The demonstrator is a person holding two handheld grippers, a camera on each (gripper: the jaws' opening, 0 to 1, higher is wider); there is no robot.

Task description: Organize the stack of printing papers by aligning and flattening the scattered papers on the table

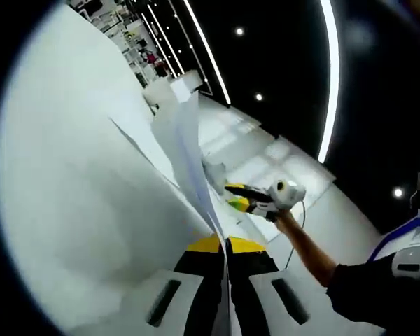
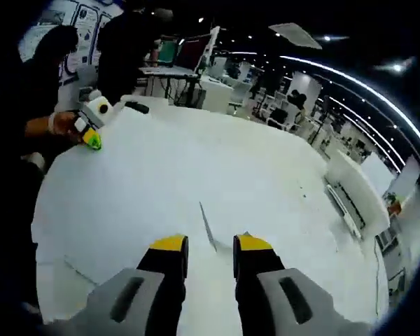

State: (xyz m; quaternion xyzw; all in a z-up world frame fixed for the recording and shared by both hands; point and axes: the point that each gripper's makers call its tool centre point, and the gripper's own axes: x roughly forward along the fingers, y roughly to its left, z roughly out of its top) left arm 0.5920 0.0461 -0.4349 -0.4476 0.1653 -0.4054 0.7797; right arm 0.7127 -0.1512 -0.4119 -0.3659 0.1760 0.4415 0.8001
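Note:
A large white sheet of printing paper (image 1: 91, 203) rises edge-on out of my left gripper (image 1: 227, 246), whose jaws are shut on it. Beyond the sheet a hand holds my right gripper (image 1: 235, 197) close to the paper's far edge, above the white table (image 1: 287, 171). In the right gripper view the paper (image 2: 196, 154) spreads wide and flat. A raised fold edge (image 2: 207, 225) runs toward the gap of my right gripper (image 2: 211, 245), whose jaws stand apart. My left gripper (image 2: 91, 136) is at the sheet's far left corner, held by a hand.
A person's arm in a dark sleeve (image 1: 350, 280) reaches in from the lower right. A white rack-like unit (image 2: 350, 189) stands at the table's right side. Desks with monitors (image 2: 189, 52) stand behind the table.

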